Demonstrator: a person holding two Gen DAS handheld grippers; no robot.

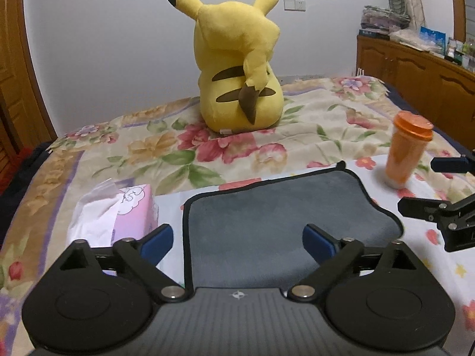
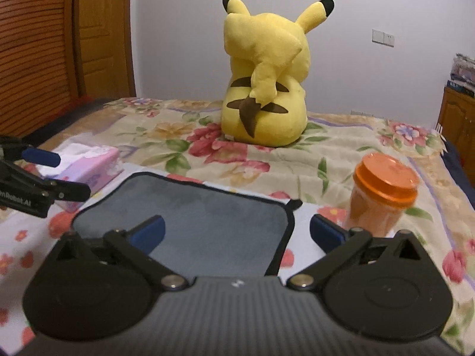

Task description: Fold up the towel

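Note:
A grey towel (image 1: 267, 213) with black piping lies flat on the bed; it also shows in the right wrist view (image 2: 207, 222). My left gripper (image 1: 237, 243) is open and empty, held above the towel's near left part, its blue pads (image 1: 157, 241) wide apart. My right gripper (image 2: 236, 233) is open and empty above the towel's near right edge. The right gripper (image 1: 427, 187) also shows at the right edge of the left wrist view, and the left gripper (image 2: 56, 173) at the left edge of the right wrist view.
A yellow Pikachu plush (image 1: 240, 68) sits on the floral bedspread (image 1: 326, 124) behind the towel. A pink tissue box (image 1: 130, 210) lies left of the towel. An orange lidded cup (image 1: 406, 148) stands to its right. A wooden cabinet (image 1: 415, 68) is at the far right.

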